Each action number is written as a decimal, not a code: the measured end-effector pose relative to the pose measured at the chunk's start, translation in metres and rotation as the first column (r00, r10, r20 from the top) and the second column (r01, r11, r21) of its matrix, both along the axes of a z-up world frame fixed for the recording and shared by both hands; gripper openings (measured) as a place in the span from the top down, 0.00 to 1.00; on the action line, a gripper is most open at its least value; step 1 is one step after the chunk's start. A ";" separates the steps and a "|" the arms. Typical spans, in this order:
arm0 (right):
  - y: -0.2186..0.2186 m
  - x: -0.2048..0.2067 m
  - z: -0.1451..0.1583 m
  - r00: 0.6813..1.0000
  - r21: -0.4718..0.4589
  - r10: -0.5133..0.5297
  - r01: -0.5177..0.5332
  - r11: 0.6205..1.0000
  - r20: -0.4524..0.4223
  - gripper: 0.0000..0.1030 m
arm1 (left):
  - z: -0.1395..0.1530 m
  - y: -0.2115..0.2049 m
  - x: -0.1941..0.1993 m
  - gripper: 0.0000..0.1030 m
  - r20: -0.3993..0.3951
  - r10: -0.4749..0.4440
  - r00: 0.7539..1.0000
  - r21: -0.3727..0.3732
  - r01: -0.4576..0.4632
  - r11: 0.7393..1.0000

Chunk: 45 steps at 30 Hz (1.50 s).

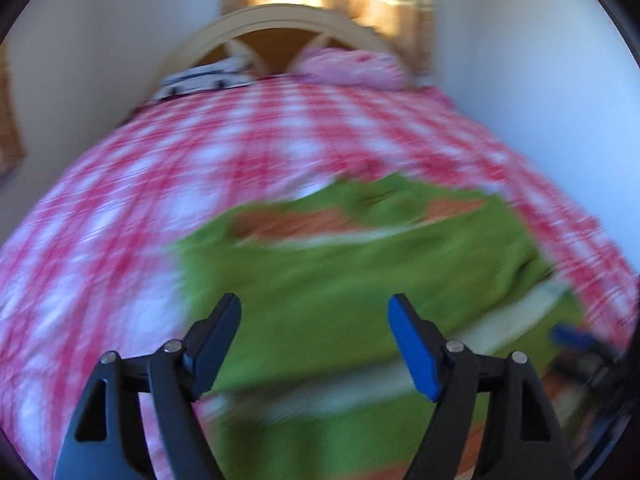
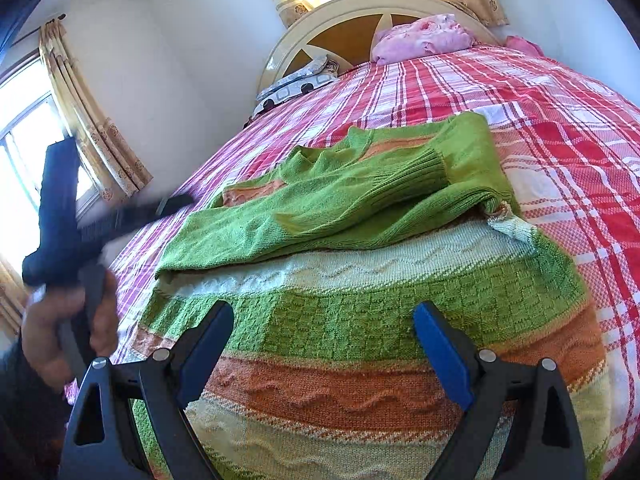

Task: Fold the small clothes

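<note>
Partway folded, a green, orange and cream striped knit sweater (image 2: 360,280) lies on the plaid bed (image 2: 560,128), sleeves crossed over its chest. Left claw (image 1: 314,320) and right claw (image 2: 324,332) hover released, empty; body folds remain.

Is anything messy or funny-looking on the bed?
A little. The green sweater has both sleeves folded across its front, but the right sleeve's cuff sits bunched and crooked near the edge. The pink bedding by the headboard is a crumpled heap. Nothing looks torn or spilled.
</note>
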State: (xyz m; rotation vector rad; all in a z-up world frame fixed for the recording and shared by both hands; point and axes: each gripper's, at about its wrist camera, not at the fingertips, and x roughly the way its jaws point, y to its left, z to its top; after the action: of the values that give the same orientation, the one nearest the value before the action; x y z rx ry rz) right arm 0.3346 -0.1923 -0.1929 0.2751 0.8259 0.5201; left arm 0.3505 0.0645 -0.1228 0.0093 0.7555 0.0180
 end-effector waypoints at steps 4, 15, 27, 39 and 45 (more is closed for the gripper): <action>0.002 0.001 0.000 1.000 -0.011 -0.002 0.002 1.000 -0.002 0.10 | -0.025 0.031 -0.012 0.15 -0.068 0.095 0.993 0.051 -0.092 0.994; -0.004 0.000 0.001 1.000 -0.005 -0.030 0.030 1.000 -0.004 0.10 | -0.050 0.065 0.001 0.00 -0.113 0.241 0.964 0.059 -0.235 0.970; -0.036 0.060 0.035 0.980 -0.077 -0.197 0.194 0.978 -0.038 0.24 | -0.050 0.078 -0.012 0.00 -0.054 0.245 0.968 -0.067 -0.249 0.966; 0.004 0.110 0.023 0.994 -0.291 -0.090 0.070 0.954 -0.058 0.92 | -0.060 0.076 -0.002 0.00 -0.120 0.239 0.964 -0.041 -0.245 0.969; -0.014 0.092 0.065 0.989 -0.246 -0.101 0.125 0.961 0.107 0.94 | -0.059 0.080 -0.003 0.00 -0.124 0.236 0.964 -0.054 -0.245 0.968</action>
State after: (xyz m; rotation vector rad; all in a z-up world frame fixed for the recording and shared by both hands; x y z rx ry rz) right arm 0.4271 -0.2067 -0.1279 0.0617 0.7709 0.3137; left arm 0.3475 0.1448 -0.1821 -0.1492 0.8709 0.2248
